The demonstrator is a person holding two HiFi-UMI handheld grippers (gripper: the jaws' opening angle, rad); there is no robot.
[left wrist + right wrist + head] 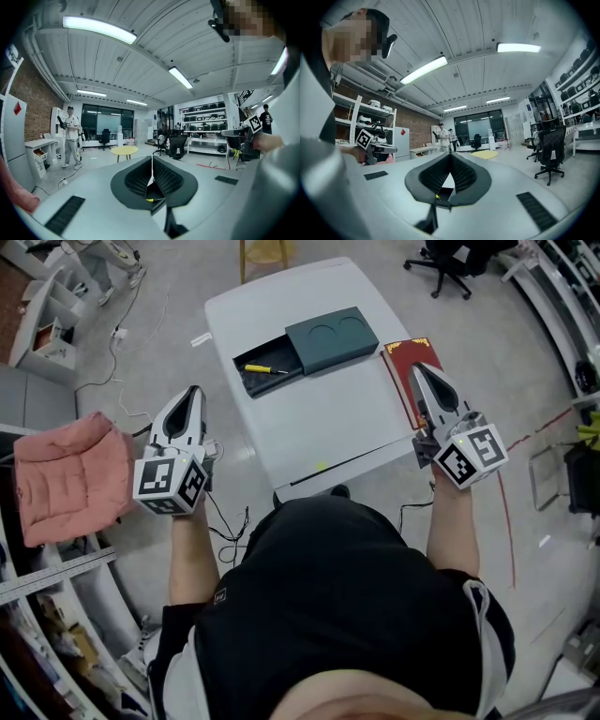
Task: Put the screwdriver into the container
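A yellow-handled screwdriver (pixel 265 368) lies inside the open black container (pixel 286 359) at the far left of the white table (pixel 328 427). A dark green lid (pixel 333 338) rests partly over the container's right end. My left gripper (pixel 194 390) hangs off the table's left side, shut and empty. My right gripper (pixel 417 367) hovers at the table's right edge over a red book (pixel 401 371), shut and empty. In the left gripper view the jaws (pixel 151 157) meet at their tips, and a sliver of the yellow screwdriver (pixel 150 200) shows under them. The right gripper view shows the same closed tips (pixel 450 154).
A pink padded seat (pixel 70 474) stands left of me, with cables on the floor beside it. A black office chair (pixel 450 263) is behind the table at the right. People (pixel 71 136) stand far across the room.
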